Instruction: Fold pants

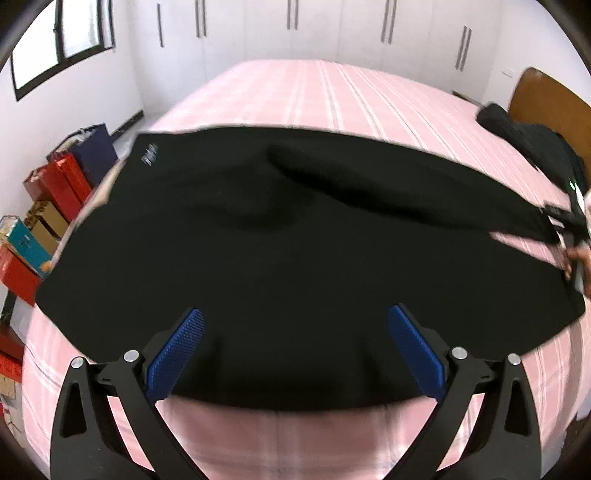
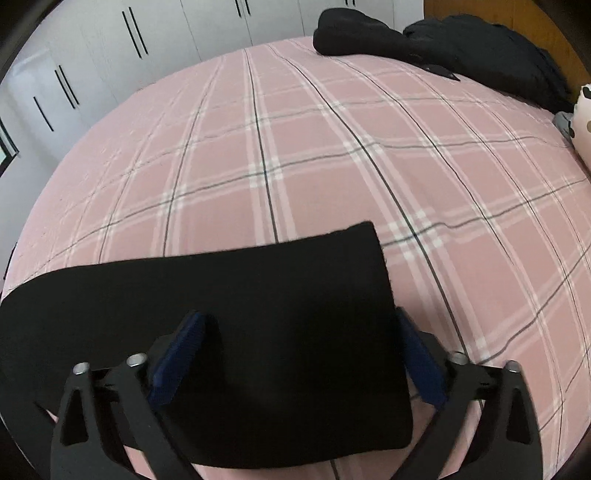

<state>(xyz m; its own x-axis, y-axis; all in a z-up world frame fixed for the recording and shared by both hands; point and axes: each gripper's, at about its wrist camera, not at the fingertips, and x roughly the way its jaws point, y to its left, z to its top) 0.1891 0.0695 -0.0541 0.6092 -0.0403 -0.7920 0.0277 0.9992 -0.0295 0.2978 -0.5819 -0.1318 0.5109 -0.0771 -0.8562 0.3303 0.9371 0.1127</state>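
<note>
Black pants (image 1: 295, 240) lie spread across the pink plaid bed (image 1: 314, 92), with a small white logo near their far left corner. My left gripper (image 1: 295, 325) is open just above the pants' near edge, with its blue pads (image 1: 177, 350) wide apart. In the right wrist view the pants' leg end (image 2: 258, 314) lies flat on the bed (image 2: 332, 147). My right gripper (image 2: 299, 332) is open with the leg end between its blue pads (image 2: 177, 354). The right gripper and the hand holding it also show at the right edge of the left wrist view (image 1: 572, 243).
A pile of dark clothes (image 2: 443, 44) lies at the head of the bed by the wooden headboard (image 1: 546, 99). Red and blue boxes and bags (image 1: 55, 199) are stacked on the floor left of the bed. White wardrobes (image 1: 295, 29) stand behind it.
</note>
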